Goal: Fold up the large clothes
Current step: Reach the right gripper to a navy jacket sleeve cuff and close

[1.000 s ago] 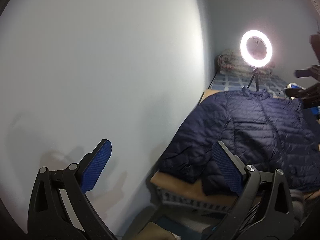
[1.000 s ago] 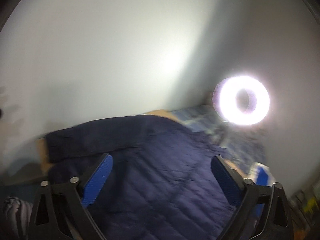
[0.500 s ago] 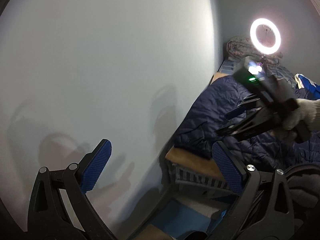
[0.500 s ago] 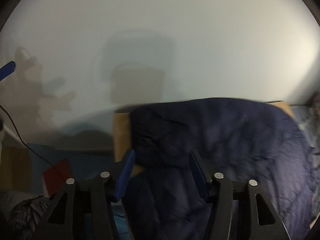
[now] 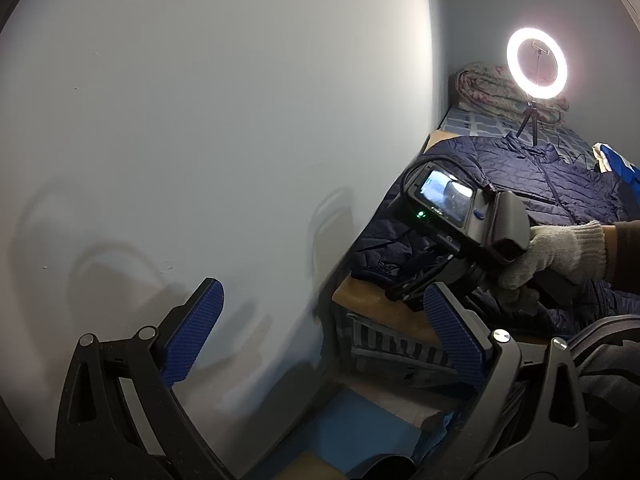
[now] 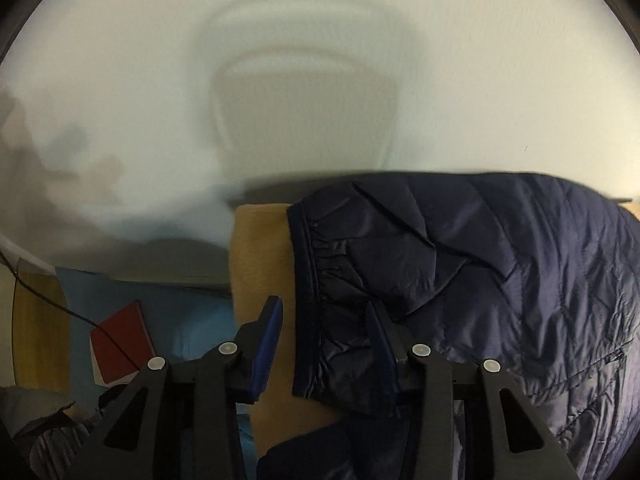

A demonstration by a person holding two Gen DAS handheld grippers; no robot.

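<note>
A navy quilted jacket (image 5: 540, 176) lies spread front-up on the bed. Its sleeve cuff (image 6: 316, 264) rests on the tan bed board (image 6: 260, 248) near the corner by the wall. My right gripper (image 6: 323, 312) points steeply down over this cuff. Its jaws are closing, with the cuff's edge between the blue pads; the left pad (image 6: 268, 332) still stands clear of the cloth. In the left wrist view a gloved hand (image 5: 560, 252) holds that gripper (image 5: 400, 294) at the sleeve. My left gripper (image 5: 320, 304) hangs open and empty, short of the bed beside the wall.
A pale wall (image 5: 200, 120) runs along the bed's left side. A lit ring light (image 5: 537, 63) on a small tripod and a rolled quilt (image 5: 492, 88) stand at the bed's far end. On the floor lie a blue mat (image 6: 180, 308) and a red book (image 6: 120, 340).
My right gripper has swung down from above the jacket to the sleeve cuff at the bed corner, and its jaws have narrowed. My left gripper has sunk slightly, staying open.
</note>
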